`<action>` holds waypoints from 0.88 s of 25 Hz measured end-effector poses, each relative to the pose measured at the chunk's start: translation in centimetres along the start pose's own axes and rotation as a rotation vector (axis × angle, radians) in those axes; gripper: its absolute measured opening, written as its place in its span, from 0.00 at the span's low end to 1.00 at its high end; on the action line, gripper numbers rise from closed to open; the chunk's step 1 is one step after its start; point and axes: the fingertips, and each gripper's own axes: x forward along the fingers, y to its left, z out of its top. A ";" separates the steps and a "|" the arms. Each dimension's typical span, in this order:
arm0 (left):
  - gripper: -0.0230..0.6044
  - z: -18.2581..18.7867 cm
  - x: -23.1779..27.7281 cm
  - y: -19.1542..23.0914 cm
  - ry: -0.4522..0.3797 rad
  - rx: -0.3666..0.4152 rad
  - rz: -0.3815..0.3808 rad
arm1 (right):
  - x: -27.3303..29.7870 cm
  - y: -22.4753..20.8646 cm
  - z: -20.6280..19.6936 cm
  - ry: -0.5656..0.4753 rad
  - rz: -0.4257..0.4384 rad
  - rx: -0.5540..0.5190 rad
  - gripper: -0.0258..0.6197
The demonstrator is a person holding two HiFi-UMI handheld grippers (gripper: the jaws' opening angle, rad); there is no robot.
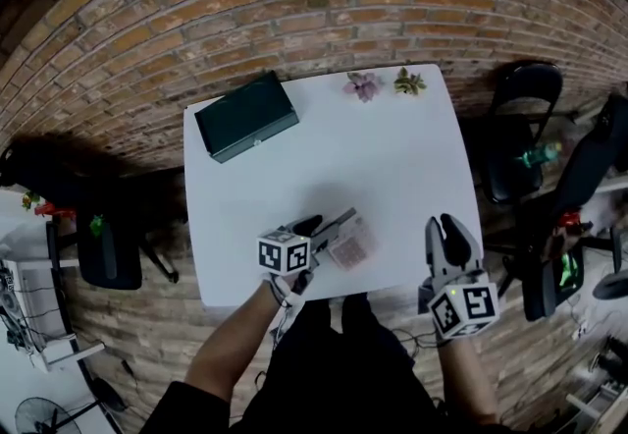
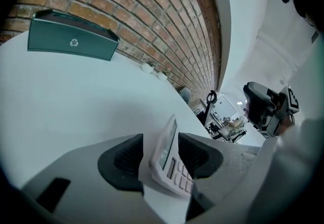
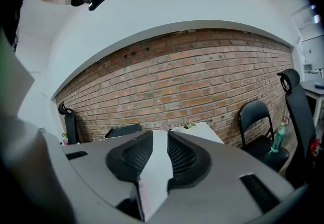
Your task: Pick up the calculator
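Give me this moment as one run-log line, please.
left tongs: straddling calculator, not clamped | right tongs: open, empty | calculator: on white table

The left gripper covers part of the calculator. 2 plants at the table's far edge are too small to identify.

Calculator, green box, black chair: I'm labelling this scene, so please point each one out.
calculator (image 2: 167,148), left gripper view, on its display.
green box (image 1: 245,115), head view, on its lid.
black chair (image 3: 255,114), right gripper view, on its backrest.
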 end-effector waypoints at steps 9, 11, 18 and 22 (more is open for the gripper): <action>0.37 0.4 1.9 -0.7 0.055 -0.014 -0.063 | 0.3 -0.1 -0.4 0.010 -0.024 0.025 0.17; 0.37 0.4 2.3 -1.1 0.075 -0.012 -0.080 | 0.3 -0.2 -0.4 0.010 -0.029 0.025 0.17; 0.23 -0.4 2.6 -1.9 0.128 0.003 -0.088 | -0.3 -0.8 0.3 -0.006 -0.049 0.032 0.16; 0.16 -0.2 2.2 -2.3 0.130 -0.012 -0.086 | -0.4 -1.1 0.5 -0.007 -0.059 0.029 0.14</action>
